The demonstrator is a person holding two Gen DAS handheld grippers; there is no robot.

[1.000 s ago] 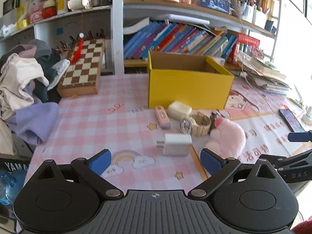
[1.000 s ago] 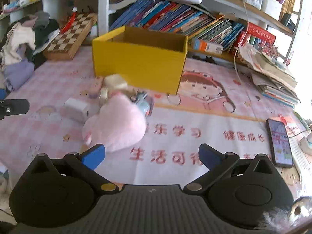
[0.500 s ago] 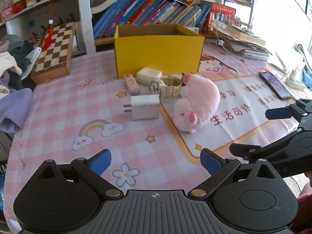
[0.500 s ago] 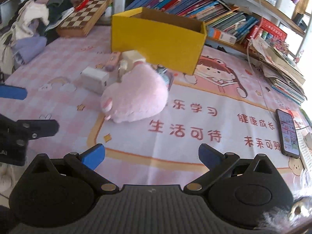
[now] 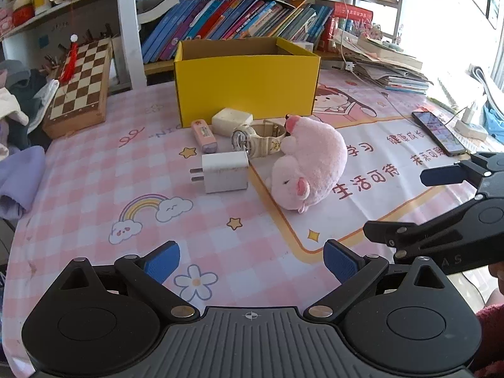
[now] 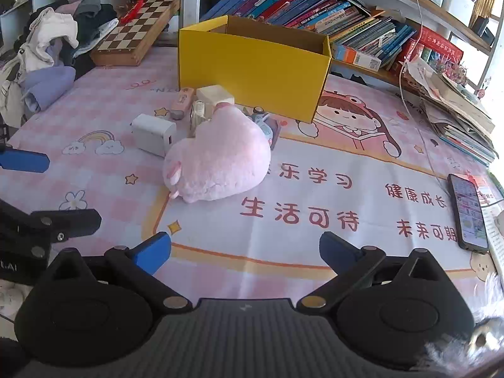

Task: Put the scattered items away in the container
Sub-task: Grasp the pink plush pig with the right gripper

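Yellow box (image 5: 245, 85) stands open-topped behind the cluster. Pink plush (image 5: 310, 165) lies before it: soft, light; pinch mid-body. White charger (image 5: 225, 171): rigid, slick; grip flat sides. Watch (image 5: 260, 140): take the strap. Eraser (image 5: 204, 132): small. Left gripper (image 5: 252, 260) and right gripper (image 6: 245, 249) both spread, empty.

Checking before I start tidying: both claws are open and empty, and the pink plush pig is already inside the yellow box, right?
Not quite. The pink plush pig isn't in the yellow box; the left wrist view shows it lying on the mat in front of the box. The rest holds: left claw and right claw are open and empty.
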